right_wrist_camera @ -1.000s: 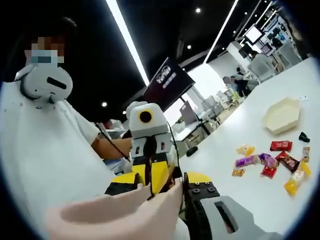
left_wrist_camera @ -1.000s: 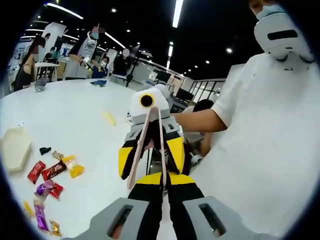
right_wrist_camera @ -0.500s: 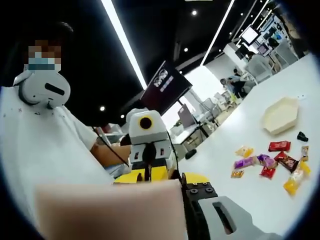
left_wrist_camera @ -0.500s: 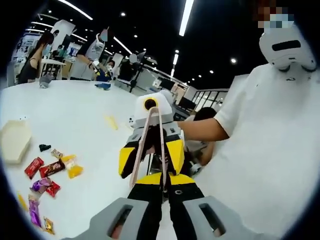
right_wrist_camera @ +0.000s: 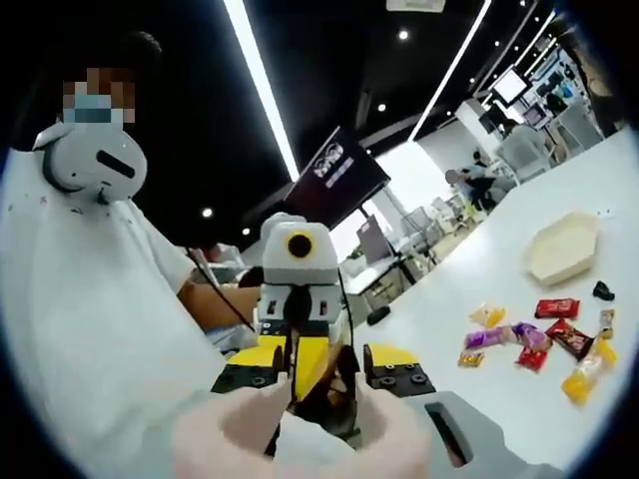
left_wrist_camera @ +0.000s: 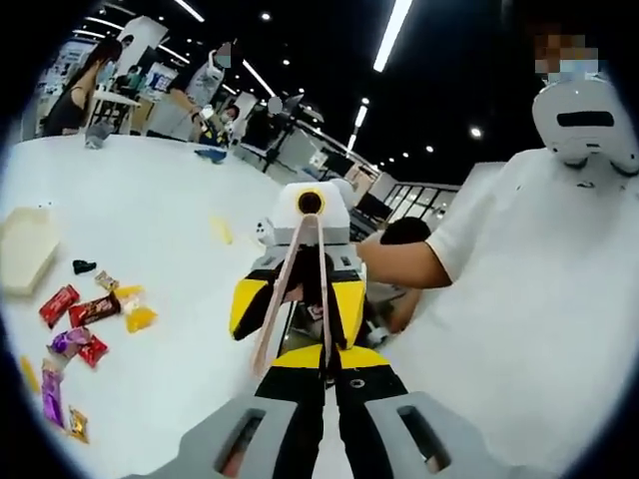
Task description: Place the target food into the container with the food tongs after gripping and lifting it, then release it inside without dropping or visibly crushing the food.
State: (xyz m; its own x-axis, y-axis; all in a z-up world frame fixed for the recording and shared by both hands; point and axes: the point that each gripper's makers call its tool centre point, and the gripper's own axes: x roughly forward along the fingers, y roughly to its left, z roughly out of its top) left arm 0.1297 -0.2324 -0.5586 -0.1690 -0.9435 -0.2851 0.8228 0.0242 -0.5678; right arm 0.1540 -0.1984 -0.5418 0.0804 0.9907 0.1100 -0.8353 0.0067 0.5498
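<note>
My right gripper (left_wrist_camera: 298, 299) squeezes the pink tongs (left_wrist_camera: 268, 334). I cannot tell if my left gripper (left_wrist_camera: 327, 389) is apart. The candies (left_wrist_camera: 85, 319) lie on the white table (left_wrist_camera: 170, 230), far off to its left, near the tray (left_wrist_camera: 22, 254).

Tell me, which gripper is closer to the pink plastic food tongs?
Right. The right gripper flanks the pink plastic food tongs with its yellow jaws; the left gripper faces them from opposite.

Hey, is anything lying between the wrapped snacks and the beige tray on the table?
Yes: a small black object lies between the wrapped snacks and the beige tray, close to the tray's edge. Nothing else visible there.
</note>
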